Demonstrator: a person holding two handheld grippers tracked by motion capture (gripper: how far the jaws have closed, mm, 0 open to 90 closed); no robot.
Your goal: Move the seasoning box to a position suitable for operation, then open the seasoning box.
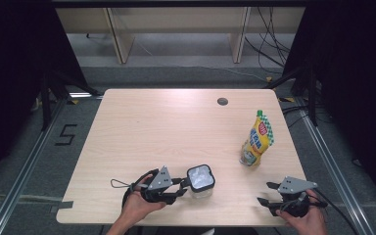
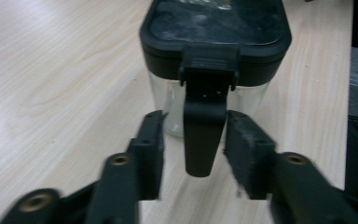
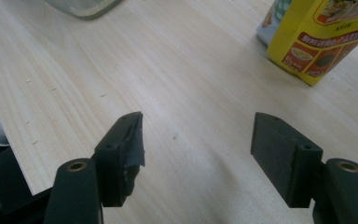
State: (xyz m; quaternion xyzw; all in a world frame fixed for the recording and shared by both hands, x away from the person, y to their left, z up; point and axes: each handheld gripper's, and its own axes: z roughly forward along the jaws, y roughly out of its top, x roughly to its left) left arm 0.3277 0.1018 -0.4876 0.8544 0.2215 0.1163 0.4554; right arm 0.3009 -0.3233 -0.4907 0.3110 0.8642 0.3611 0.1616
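Spanning grey floor, wooden table.

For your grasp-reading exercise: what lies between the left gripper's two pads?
The jar's black latch tab hangs between the left gripper's pads, a gap on each side, in the left gripper view.

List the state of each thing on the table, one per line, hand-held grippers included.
Jar: upright, black lid on, its latch hanging down.
Sauce pouch: standing, green cap on.
Left hand-held gripper: open, pads either side of the latch, not pressing it.
Right hand-held gripper: open, nothing between its pads.
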